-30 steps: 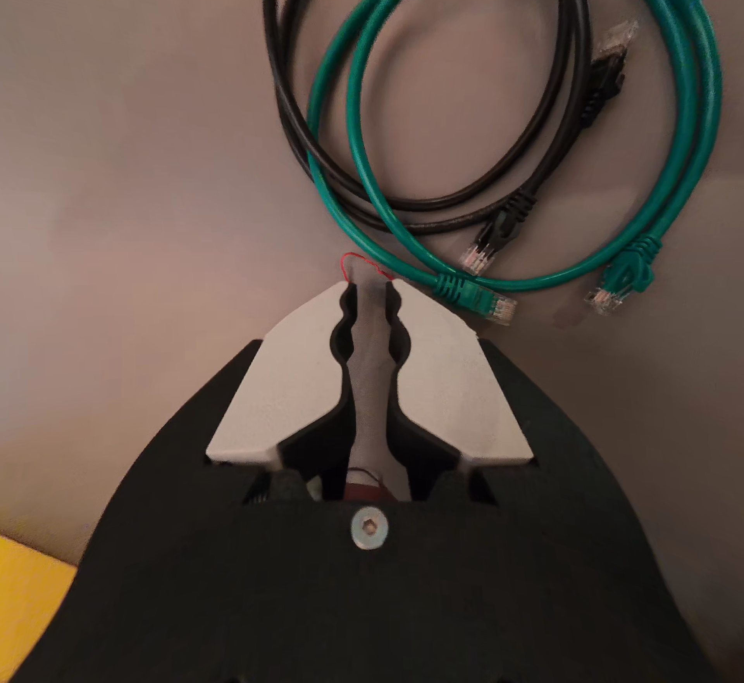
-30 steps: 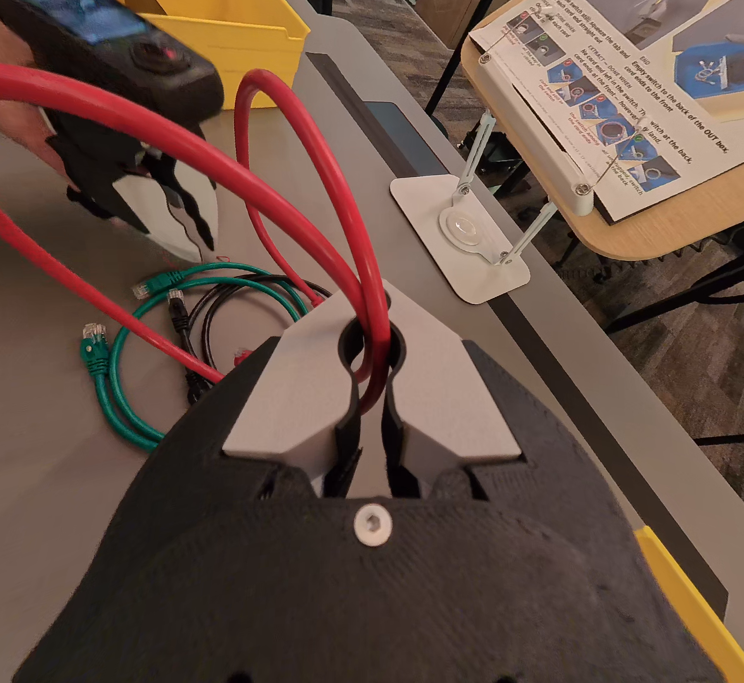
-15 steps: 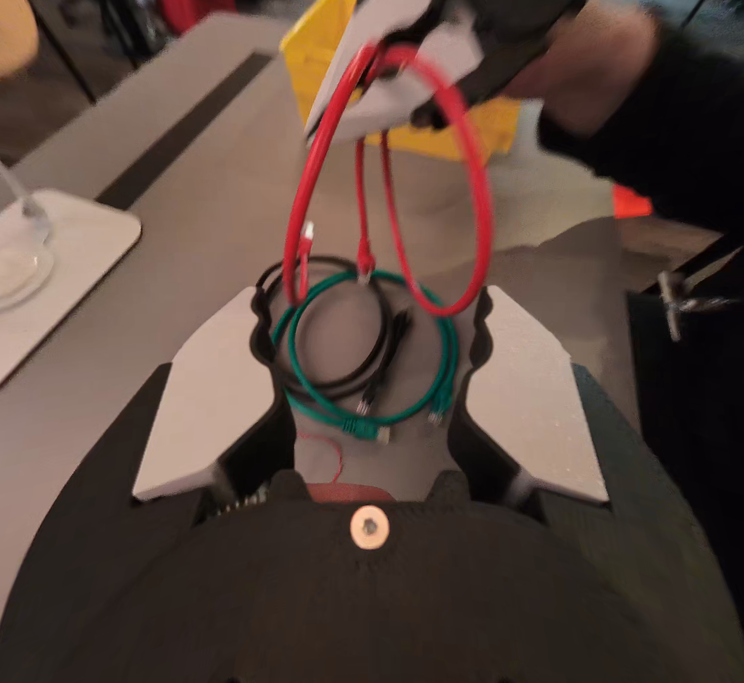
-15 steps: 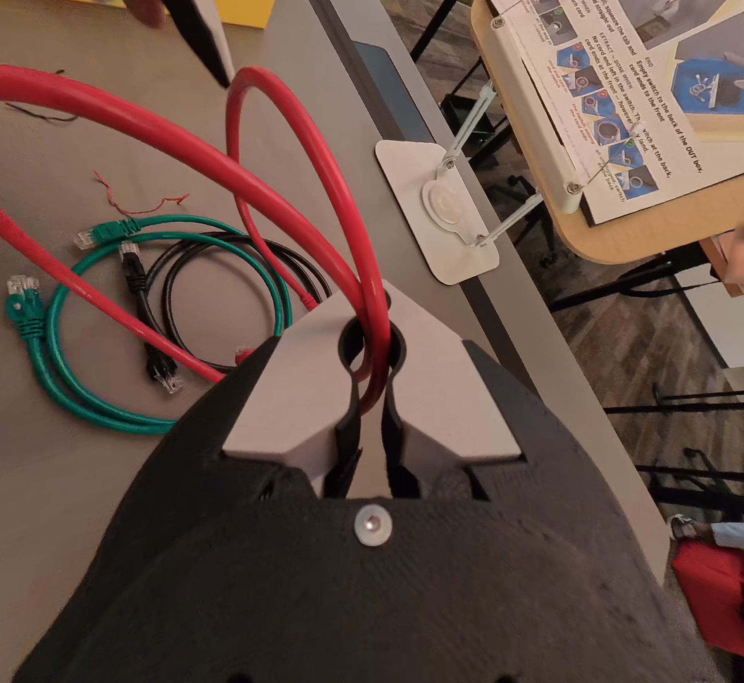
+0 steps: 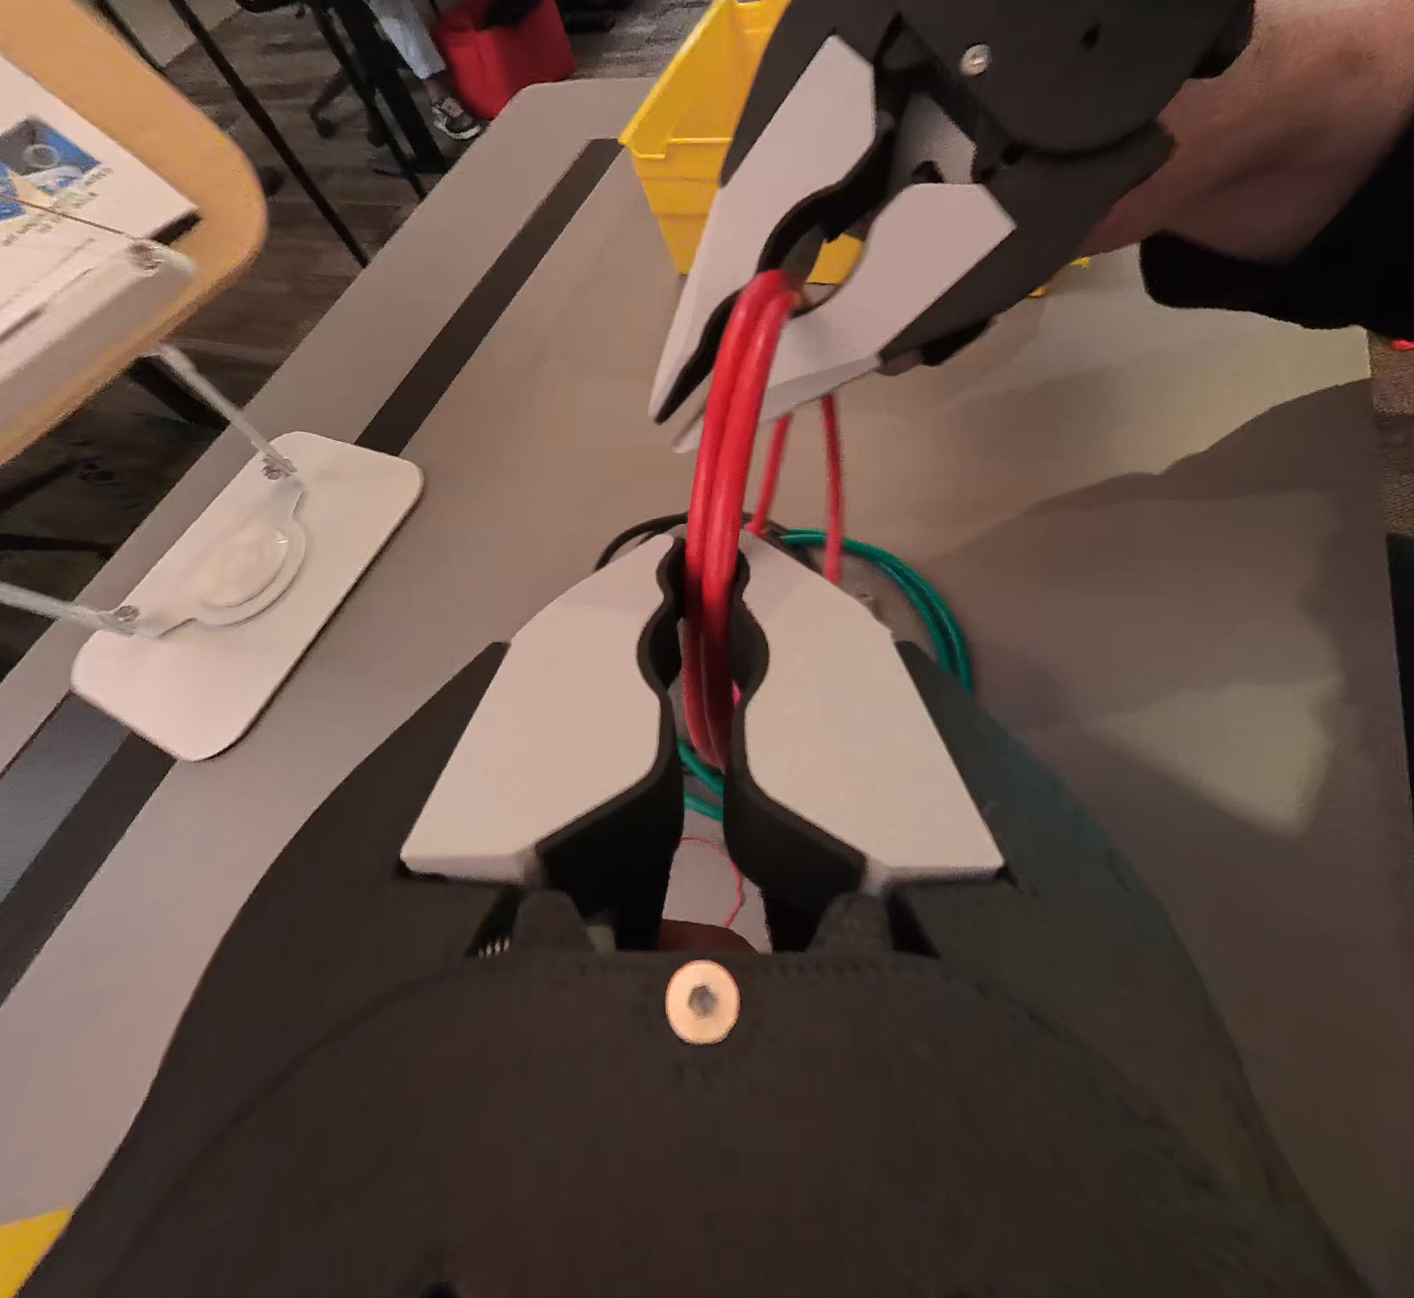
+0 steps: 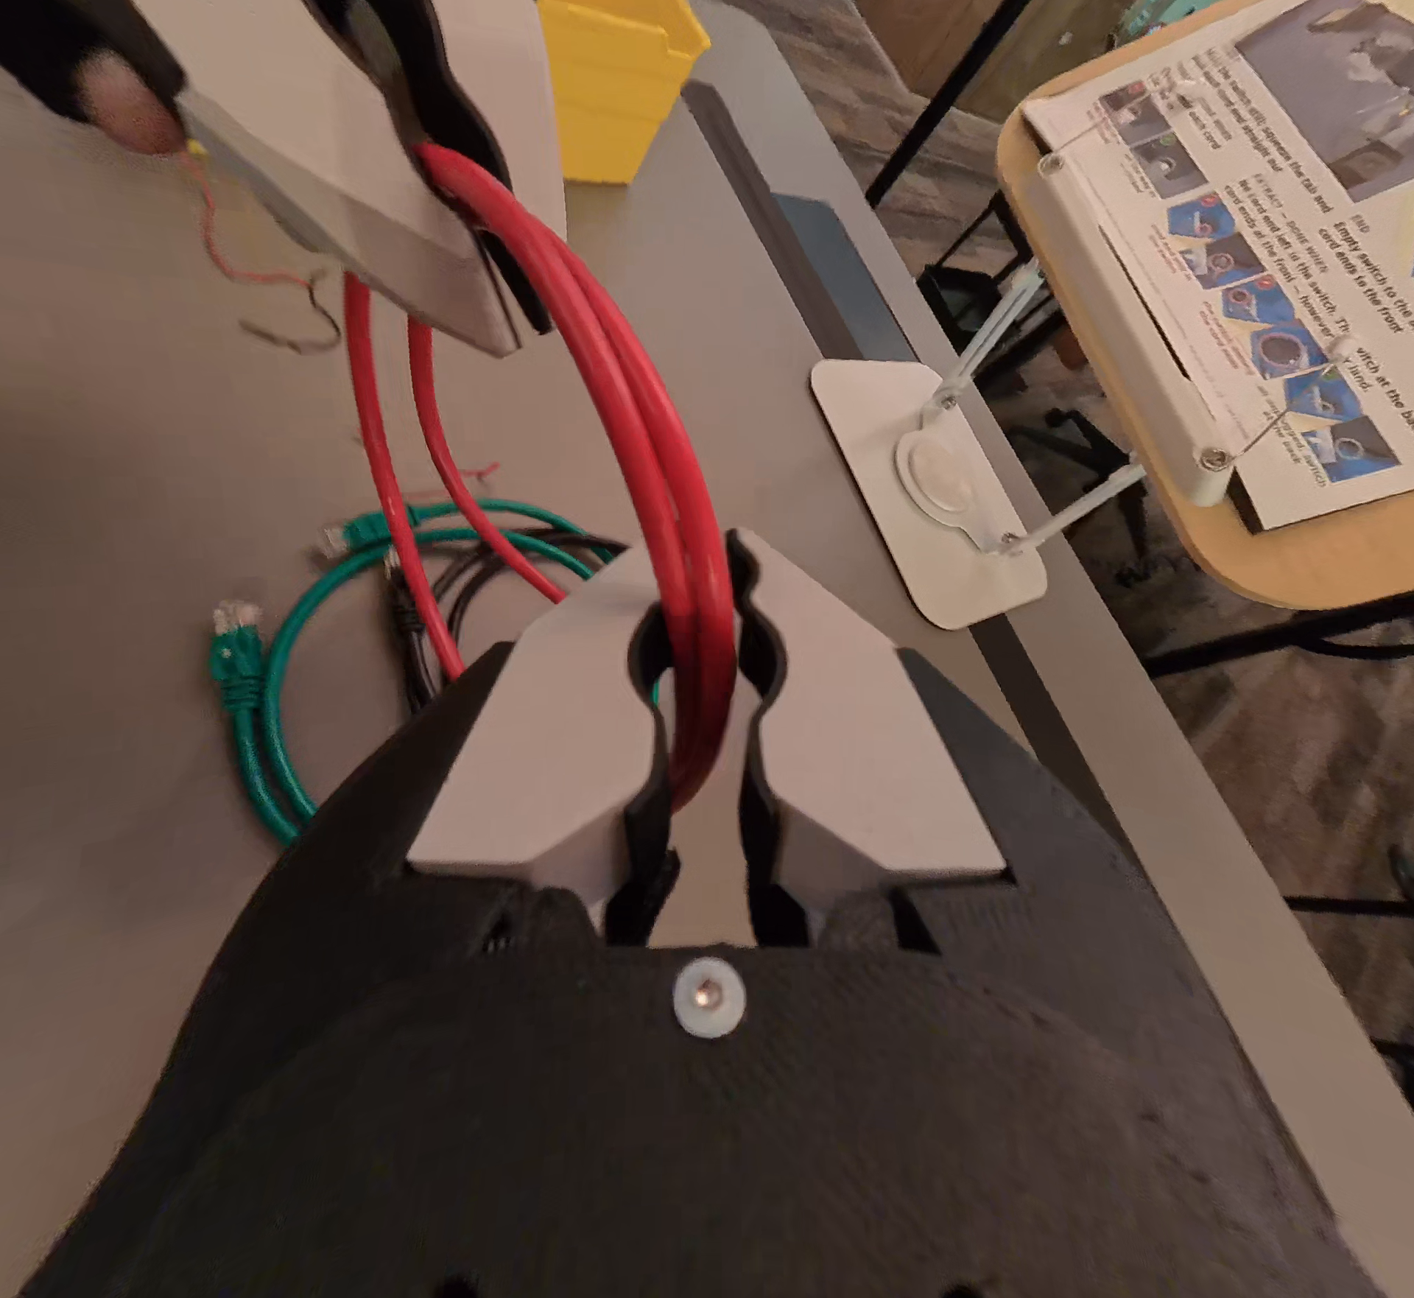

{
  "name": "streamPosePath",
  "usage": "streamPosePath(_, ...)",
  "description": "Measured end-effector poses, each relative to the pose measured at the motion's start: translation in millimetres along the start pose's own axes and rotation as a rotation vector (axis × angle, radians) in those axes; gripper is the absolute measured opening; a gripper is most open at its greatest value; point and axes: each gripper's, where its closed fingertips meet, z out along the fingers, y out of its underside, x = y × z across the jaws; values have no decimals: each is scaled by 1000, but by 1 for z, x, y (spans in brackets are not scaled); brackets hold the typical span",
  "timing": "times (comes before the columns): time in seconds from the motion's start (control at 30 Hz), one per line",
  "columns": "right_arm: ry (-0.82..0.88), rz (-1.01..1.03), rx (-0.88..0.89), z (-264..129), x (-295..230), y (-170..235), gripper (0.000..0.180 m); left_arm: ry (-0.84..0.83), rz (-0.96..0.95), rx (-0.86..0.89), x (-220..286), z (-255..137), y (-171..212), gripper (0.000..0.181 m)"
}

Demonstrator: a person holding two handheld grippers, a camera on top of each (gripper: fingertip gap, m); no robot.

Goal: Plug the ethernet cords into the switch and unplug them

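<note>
On my left, in the left wrist view, a tan board (image 5: 153, 136) carries a printed sheet (image 5: 69, 190) with small photos and lines of writing; its clear stand (image 5: 252, 588) sits on the grey table (image 5: 535, 381). Further right, at the table's far edge, stands a yellow bin (image 5: 692, 136); from here I cannot see inside it, so I cannot tell what it holds.

My left gripper (image 5: 708, 557) is nearly closed, its jaws pinching the doubled red ethernet cord (image 5: 723, 480) between them. The same red loop runs up to my right gripper (image 5: 773, 412), which hangs above the table with its jaws drawn close around the cord's upper bend. My hand (image 5: 1255, 136) shows behind it.

In the right wrist view, a green cord (image 6: 260, 710) and a black cord (image 6: 405, 618) lie coiled together on the table (image 6: 153, 419), their plugs loose, with the red cord's (image 6: 650, 465) two free ends hanging down toward them. My right gripper (image 6: 692, 572) has the red loop between narrowly parted jaws. A second yellow bin (image 6: 612, 67) stands beyond, its inside hidden. No switch is in view.
</note>
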Motion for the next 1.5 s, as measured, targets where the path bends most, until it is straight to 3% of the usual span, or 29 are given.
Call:
streamPosePath(0.13,-23,41,102,-11,2,-19,34,-73,-9,4,-20,-21,-3,5)
streamPosePath(0.4,-133,140,219,-26,0,-37,22,-248,-69,43,-67,-68,2,5)
streamPosePath(0.63,-123,60,-194,40,-10,61,33,-304,-106,123,-84,-94,-6,6)
streamPosePath(0.8,-22,139,-322,73,8,104,25,-306,-117,127,-88,-94,-4,6)
streamPosePath(0.9,-49,199,-424,90,10,133,26,-300,-119,127,-89,-92,-3,6)
streamPosePath(0.97,-95,267,-454,99,6,144,18,-297,-118,121,-89,-90,-2,7)
streamPosePath(1.03,-150,331,-437,102,3,141,5,-294,-118,118,-89,-88,0,6)
streamPosePath(1.2,-138,322,-365,103,9,131,3,-297,-116,117,-90,-88,0,7)
streamPosePath(1.5,218,87,-38,23,75,22,2,-309,-116,142,-91,-92,-5,7)
